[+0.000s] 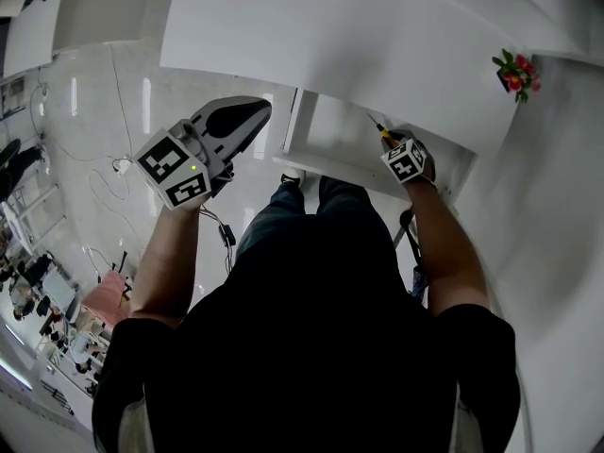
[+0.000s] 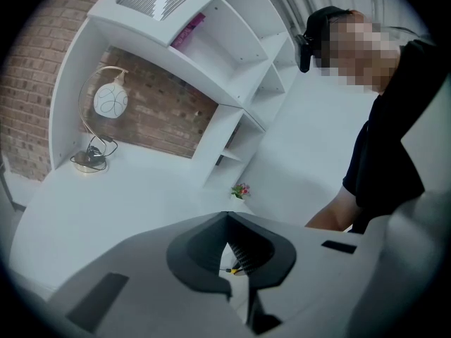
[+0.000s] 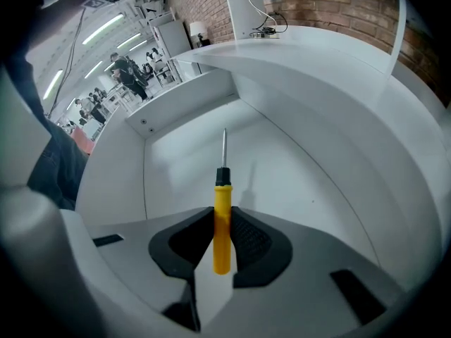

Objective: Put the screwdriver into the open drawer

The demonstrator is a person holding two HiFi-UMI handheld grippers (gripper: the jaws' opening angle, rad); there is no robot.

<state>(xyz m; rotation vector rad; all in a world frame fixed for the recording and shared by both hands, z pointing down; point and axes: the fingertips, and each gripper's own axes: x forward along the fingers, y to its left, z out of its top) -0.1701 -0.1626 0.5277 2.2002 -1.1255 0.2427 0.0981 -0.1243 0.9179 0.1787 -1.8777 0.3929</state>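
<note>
— While the right gripper (image 3: 224, 215) hangs over the open drawer (image 3: 303, 189), which step is this?
— The placing, I think. Its jaws are clamped on the yellow handle of the screwdriver (image 3: 222, 224), and the metal shaft points ahead over the drawer's floor.
— And next?
— It should go lower, then release. The left gripper (image 2: 227, 218) is held up aside, jaws together, holding nothing

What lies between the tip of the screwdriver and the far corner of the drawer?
Nothing. The right gripper view shows only the bare white floor of the drawer ahead of the screwdriver.
</note>
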